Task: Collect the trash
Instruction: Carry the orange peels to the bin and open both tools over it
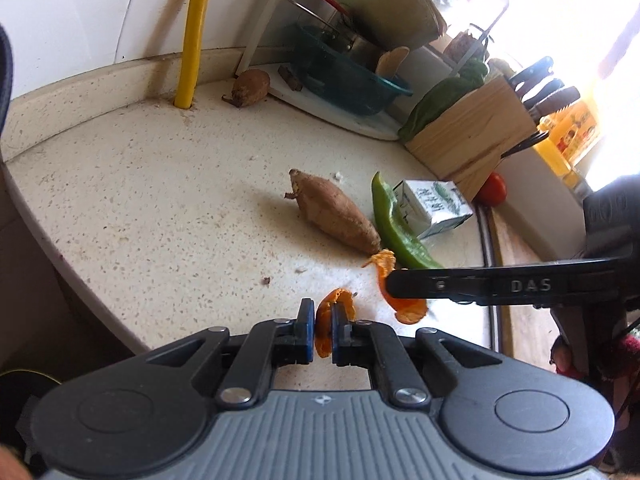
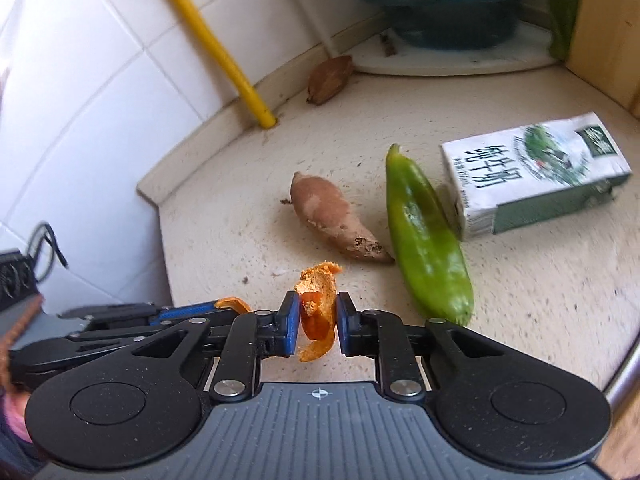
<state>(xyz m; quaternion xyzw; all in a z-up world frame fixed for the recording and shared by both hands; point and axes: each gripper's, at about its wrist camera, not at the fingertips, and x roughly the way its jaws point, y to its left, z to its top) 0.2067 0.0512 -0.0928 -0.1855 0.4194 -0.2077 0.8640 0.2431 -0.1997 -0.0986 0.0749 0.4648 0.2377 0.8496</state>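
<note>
"DAS" on right tool [image 1: 394,282]

Both tools share one build. The left gripper [image 1: 323,334] has a grey ribbed housing with a small crosshair mark at its front edge, flanked by two round black discs. Black linkage bars run forward from silver pivot pins to black fingers faced with blue pads [image 1: 307,330]. The right gripper [image 2: 318,326] repeats this: grey ribbed body, crosshair mark, silver pins, blue pads [image 2: 293,326]. Seen side-on from the left wrist camera, its slim black finger bar carries a small screw and raised letters "DAS" (the rest is hidden). A dark red knitted sleeve [image 1: 624,354] shows behind it.
</note>
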